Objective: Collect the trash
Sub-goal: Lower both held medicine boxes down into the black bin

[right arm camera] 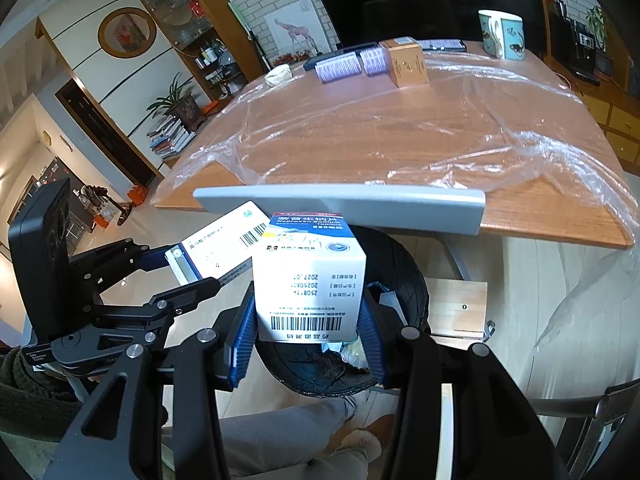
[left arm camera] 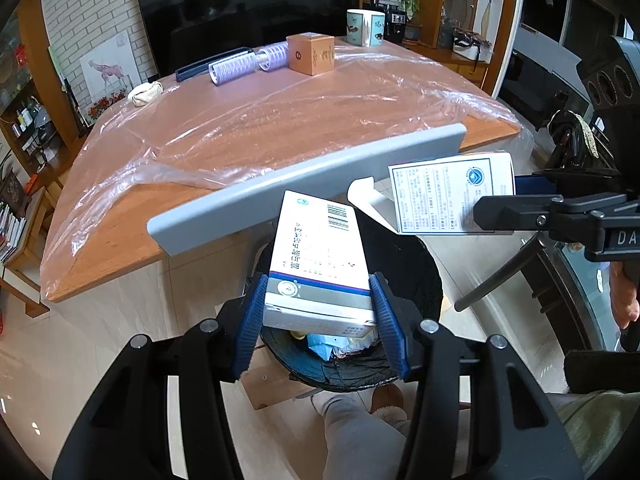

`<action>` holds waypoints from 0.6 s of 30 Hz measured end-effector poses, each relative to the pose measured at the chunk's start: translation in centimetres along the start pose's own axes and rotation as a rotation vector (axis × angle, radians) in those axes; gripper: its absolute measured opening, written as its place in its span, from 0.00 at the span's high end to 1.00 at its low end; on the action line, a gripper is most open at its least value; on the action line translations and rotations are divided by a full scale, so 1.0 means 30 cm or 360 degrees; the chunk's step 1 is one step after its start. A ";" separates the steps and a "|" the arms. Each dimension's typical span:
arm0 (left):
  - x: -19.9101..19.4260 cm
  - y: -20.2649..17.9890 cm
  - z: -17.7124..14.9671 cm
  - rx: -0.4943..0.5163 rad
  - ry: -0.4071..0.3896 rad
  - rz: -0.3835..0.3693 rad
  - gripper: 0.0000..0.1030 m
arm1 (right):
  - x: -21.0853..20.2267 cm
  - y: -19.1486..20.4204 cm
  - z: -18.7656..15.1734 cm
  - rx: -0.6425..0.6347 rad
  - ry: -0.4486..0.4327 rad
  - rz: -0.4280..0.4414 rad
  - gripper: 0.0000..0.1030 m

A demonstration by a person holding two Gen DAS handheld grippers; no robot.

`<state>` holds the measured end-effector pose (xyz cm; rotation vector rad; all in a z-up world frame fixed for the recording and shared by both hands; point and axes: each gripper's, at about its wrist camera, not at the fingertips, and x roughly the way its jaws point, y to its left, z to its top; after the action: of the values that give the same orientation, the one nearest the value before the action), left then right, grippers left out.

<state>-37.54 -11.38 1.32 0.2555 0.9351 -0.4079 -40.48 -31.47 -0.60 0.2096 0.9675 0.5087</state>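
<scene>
Now your left tool (left arm camera: 320,316) grips a long white box (left arm camera: 318,256) with a blue stripe, and your right tool (right arm camera: 308,336) grips a squarer white box (right arm camera: 310,280) with barcodes, above the black bin (right arm camera: 396,264).

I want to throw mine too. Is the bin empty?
No. The bin already holds crumpled blue and white trash at the bottom.

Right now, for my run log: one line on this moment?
left claw: grips flat white carton | right claw: grips white cube carton | both above black bin
</scene>
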 end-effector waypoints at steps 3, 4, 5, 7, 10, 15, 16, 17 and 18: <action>0.017 0.000 -0.002 0.0000 0.0020 -0.0001 0.49 | 0.022 -0.011 -0.006 0.0006 0.0026 -0.0007 0.56; 0.027 -0.001 -0.005 0.0002 0.0032 0.0001 0.49 | 0.028 -0.014 -0.006 0.0004 0.0033 -0.0012 0.56; 0.034 -0.002 -0.008 0.0003 0.0041 0.0002 0.49 | 0.035 -0.018 -0.007 -0.0001 0.0042 -0.0021 0.56; 0.051 -0.002 -0.013 0.0004 0.0060 0.0000 0.49 | 0.049 -0.023 -0.010 -0.0006 0.0059 -0.0031 0.56; 0.073 -0.008 -0.023 0.0013 0.0087 0.0002 0.49 | 0.070 -0.032 -0.015 -0.0004 0.0081 -0.0042 0.56; 0.105 -0.008 -0.033 0.0015 0.0128 0.0005 0.49 | 0.109 -0.041 -0.018 -0.0002 0.0121 -0.0050 0.56; 0.110 -0.008 -0.034 0.0015 0.0134 0.0005 0.49 | 0.117 -0.041 -0.020 -0.0004 0.0129 -0.0051 0.56; 0.116 -0.006 -0.034 0.0016 0.0142 0.0004 0.49 | 0.124 -0.039 -0.019 -0.0004 0.0136 -0.0053 0.56; 0.123 -0.006 -0.036 0.0018 0.0151 0.0004 0.49 | 0.135 -0.039 -0.020 -0.0005 0.0147 -0.0056 0.56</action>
<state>-36.47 -11.95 -2.32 0.2881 1.0255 -0.4015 -38.74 -30.49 -4.36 0.1673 1.0586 0.4911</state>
